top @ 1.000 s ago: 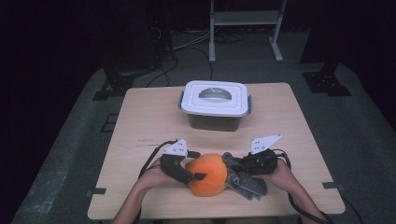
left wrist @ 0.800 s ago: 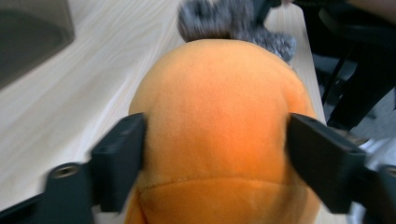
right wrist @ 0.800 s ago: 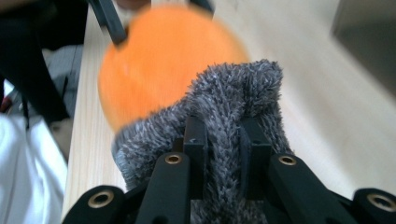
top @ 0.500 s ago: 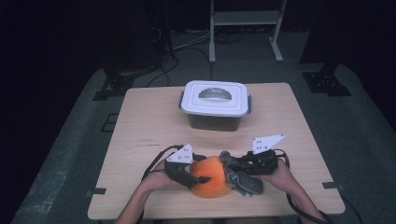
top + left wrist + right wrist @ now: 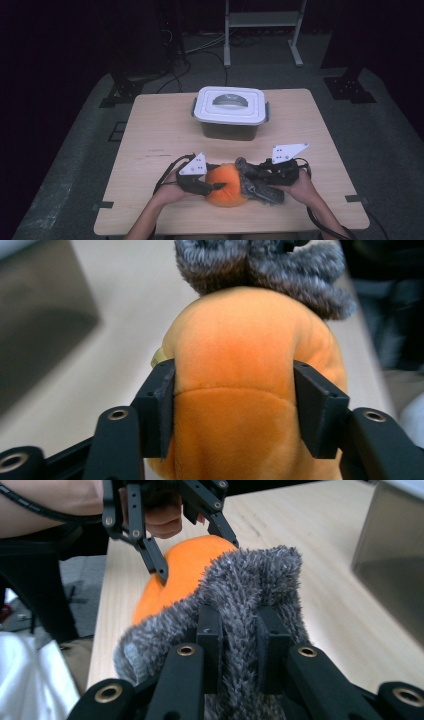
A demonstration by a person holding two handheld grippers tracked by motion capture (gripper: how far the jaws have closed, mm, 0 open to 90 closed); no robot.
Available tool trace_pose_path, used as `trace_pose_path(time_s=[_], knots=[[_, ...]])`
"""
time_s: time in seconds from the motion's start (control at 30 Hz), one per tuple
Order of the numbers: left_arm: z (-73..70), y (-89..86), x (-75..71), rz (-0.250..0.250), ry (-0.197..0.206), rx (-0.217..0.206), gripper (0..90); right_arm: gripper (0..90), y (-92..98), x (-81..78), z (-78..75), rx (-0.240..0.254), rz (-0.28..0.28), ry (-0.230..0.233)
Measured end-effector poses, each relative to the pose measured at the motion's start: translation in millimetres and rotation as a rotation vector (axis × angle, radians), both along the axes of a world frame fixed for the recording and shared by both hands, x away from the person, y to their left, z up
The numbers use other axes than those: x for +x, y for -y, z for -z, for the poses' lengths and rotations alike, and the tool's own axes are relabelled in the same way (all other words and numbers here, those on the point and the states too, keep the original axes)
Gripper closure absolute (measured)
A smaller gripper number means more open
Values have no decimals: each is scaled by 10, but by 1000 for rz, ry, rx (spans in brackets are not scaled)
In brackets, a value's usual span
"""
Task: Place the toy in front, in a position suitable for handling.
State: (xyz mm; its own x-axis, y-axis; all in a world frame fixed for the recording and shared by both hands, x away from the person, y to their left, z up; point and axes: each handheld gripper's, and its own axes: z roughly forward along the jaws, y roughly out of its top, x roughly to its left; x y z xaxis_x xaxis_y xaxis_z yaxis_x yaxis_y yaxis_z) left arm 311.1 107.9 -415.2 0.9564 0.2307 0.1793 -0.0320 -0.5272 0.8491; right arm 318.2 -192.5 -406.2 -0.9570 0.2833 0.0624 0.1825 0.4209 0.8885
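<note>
A soft toy lies near the table's front edge, with a round orange body (image 5: 226,186) and a grey furry part (image 5: 257,185) on its right side. My left gripper (image 5: 212,186) comes in from the left. Its jaws have just been closing, and both pads now press into the orange body (image 5: 240,345), denting it. My right gripper (image 5: 250,177) holds the toy from the right, shut on a fold of the grey fur (image 5: 250,575). In the right gripper view the left gripper (image 5: 197,560) pinches the orange body (image 5: 185,565) beyond the fur.
A grey plastic box with a white lid (image 5: 230,112) stands closed at the middle back of the wooden table (image 5: 160,130). Cables trail from both grippers toward the person. Dark floor and metal stands surround the table.
The left gripper's jaws went from wide around the orange body to pressed into it. The toy and the right gripper stayed where they were.
</note>
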Motion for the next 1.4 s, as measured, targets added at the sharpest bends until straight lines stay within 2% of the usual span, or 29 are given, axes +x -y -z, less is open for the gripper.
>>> trace_pose_path(time_s=[0.03, 0.07, 0.13, 0.2, 0.23, 0.33, 0.43, 0.47, 0.5, 0.57, 0.67, 0.8, 0.87, 0.93, 1.03, 1.1, 1.13, 1.17, 1.23, 1.27, 1.3, 1.4], knots=[[-5, -8, -2, -1, 22, -6, 415, 757, 11, 4, -6, 7, 7, 6], [-2, -14, 4, -4, 20, -13, 404, 757, 26, 9, -5, 14, 12, -3], [25, -21, 29, -11, -13, -19, 360, 757, 38, 26, 25, 5, 9, -12], [38, -32, 73, -14, -87, -28, 268, 755, 8, 21, 90, -38, -1, -29], [42, -37, 89, -22, -113, -37, 228, 754, -10, 11, 125, -63, -1, -23], [49, -86, 145, -35, -193, -59, 159, 753, -11, -11, 165, -66, -13, -36], [76, -119, 181, -53, -252, -50, 137, 751, 19, -21, 196, -83, -20, -53], [86, -130, 179, -47, -255, -46, 182, 751, 31, -20, 208, -85, -22, -63], [84, -134, 173, -42, -241, -31, 229, 751, 49, -15, 226, -106, -27, -71], [75, -139, 164, -38, -239, -22, 283, 752, 76, 2, 262, -139, -23, -83], [77, -144, 143, -20, -206, -10, 330, 756, 110, 22, 246, -169, -7, -85], [57, -100, 72, 9, -107, -7, 352, 759, 105, 1, 104, -102, 12, -38], [28, -63, 45, 17, -75, 0, 351, 760, 91, -7, 56, -56, 11, -34], [22, -50, 40, 15, -77, -1, 334, 759, 75, -1, 57, -58, 9, -36], [25, -73, 72, 6, -118, -17, 261, 760, 87, 20, 132, -60, 6, -67], [28, -74, 108, -10, -171, -35, 174, 760, 91, 27, 169, -87, 4, -75], [36, -70, 122, -19, -187, -35, 139, 761, 95, 27, 181, -86, 4, -84], [55, -64, 145, -33, -221, -27, 109, 760, 97, 25, 182, -86, 3, -85], [92, -65, 170, -33, -263, -21, 103, 760, 89, 12, 149, -88, -2, -66], [113, -65, 169, -24, -272, -12, 135, 761, 78, -2, 123, -76, -3, -56], [114, -67, 161, -21, -257, -7, 166, 761, 60, -12, 97, -57, -13, -45], [76, -74, 124, -13, -194, 21, 289, 761, 19, -20, 89, -60, -23, -37]])
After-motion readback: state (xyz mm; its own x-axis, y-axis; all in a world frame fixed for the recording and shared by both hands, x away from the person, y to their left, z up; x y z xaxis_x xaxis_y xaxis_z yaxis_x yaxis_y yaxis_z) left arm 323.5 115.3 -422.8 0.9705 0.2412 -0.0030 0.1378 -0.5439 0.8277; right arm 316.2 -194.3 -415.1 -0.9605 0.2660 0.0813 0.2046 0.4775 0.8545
